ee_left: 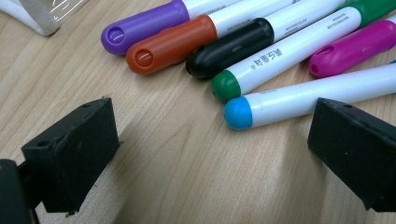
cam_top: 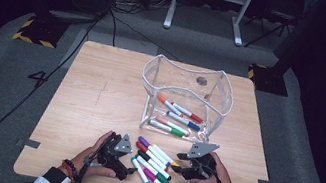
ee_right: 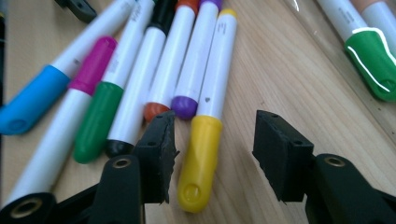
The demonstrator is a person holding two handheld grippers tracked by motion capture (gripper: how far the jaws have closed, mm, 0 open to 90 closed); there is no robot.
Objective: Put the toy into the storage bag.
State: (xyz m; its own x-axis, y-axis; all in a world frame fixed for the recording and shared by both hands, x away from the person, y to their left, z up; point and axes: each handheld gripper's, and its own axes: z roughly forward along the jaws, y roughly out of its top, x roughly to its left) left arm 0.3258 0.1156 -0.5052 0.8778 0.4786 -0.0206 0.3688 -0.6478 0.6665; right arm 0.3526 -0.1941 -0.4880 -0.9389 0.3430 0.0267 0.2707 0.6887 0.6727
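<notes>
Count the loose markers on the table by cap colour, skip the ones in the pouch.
Blue marker: 1
Magenta marker: 1
Green marker: 1
Black marker: 1
Orange marker: 1
Purple marker: 1
Yellow marker: 1
Total: 7

- High view: table (cam_top: 100, 90) evenly lit from above, surroundings dark, whole picture soft.
- Clear pouch (cam_top: 188, 83) shows white glare along its rim.
- Gripper views: bright, markers (ee_left: 261, 51) sharp, near black jaws blurred, soft shadows beneath them.
</notes>
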